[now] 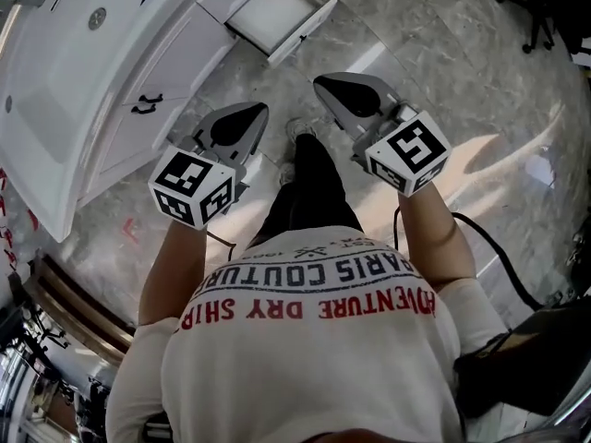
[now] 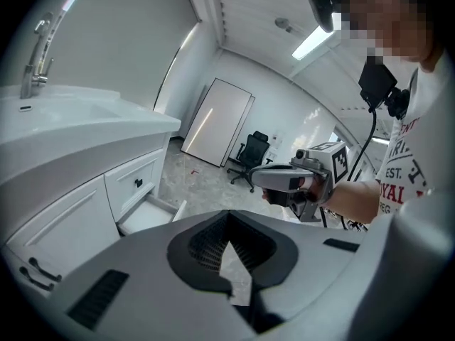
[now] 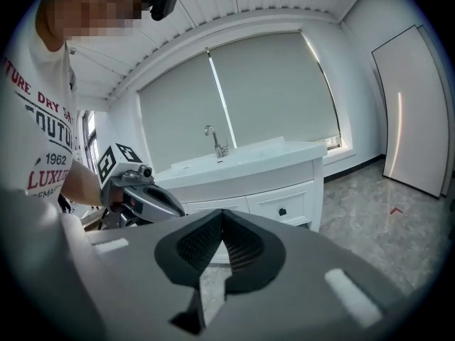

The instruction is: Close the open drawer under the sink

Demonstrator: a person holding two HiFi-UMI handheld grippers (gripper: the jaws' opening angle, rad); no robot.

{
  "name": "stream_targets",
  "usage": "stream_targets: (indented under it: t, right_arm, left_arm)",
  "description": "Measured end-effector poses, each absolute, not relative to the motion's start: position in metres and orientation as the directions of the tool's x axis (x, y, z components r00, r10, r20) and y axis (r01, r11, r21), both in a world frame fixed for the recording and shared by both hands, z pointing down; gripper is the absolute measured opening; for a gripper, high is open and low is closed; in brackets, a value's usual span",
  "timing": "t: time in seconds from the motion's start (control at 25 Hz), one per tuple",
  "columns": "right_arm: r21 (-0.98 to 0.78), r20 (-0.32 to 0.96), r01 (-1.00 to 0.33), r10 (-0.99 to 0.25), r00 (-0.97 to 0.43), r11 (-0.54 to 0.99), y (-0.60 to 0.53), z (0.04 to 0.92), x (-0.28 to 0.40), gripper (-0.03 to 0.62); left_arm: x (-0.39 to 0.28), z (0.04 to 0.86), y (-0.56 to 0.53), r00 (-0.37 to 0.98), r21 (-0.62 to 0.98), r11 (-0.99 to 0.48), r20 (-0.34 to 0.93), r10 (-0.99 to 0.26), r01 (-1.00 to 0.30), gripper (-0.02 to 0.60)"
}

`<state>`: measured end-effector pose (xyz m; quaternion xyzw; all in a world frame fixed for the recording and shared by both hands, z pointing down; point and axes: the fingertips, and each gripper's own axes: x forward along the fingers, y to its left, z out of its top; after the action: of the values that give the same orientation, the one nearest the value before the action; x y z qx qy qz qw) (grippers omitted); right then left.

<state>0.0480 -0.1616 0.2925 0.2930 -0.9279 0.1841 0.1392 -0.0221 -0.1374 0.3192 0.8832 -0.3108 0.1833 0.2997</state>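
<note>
Well beyond seemingly closed fingers (image 1: 247,118): open drawer (image 1: 277,12).

The drawer (image 1: 277,12) juts out of the cabinet (image 1: 157,86) below the sink (image 1: 65,72).

Your left gripper (image 2: 229,241) hides the near part of the drawer (image 2: 147,217) under the sink (image 2: 78,114).

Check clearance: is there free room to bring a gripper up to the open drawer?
Yes: bare marble floor between the open drawer and the shoe. Tighter left, along the vanity; office chair sits far right.
</note>
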Motion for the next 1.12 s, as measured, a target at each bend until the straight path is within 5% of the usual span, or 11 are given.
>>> stream_targets:
  t: [0.4, 1.12]
  right_arm:
    - [-0.098, 0.442, -0.678, -0.579, -0.685, 0.728, -0.190, 0.427, 0.067, 0.002]
    - [-0.139, 0.536, -0.713, -0.553, -0.638, 0.688, -0.222, 0.593, 0.067, 0.002]
  left_arm:
    - [-0.025, 0.419, -0.146, 0.706, 0.423, -0.584, 0.562, -0.431, -0.693, 0.002]
    - [-0.049, 0.531, -0.170, 0.630, 0.424, -0.472, 0.596, -0.497, -0.773, 0.002]
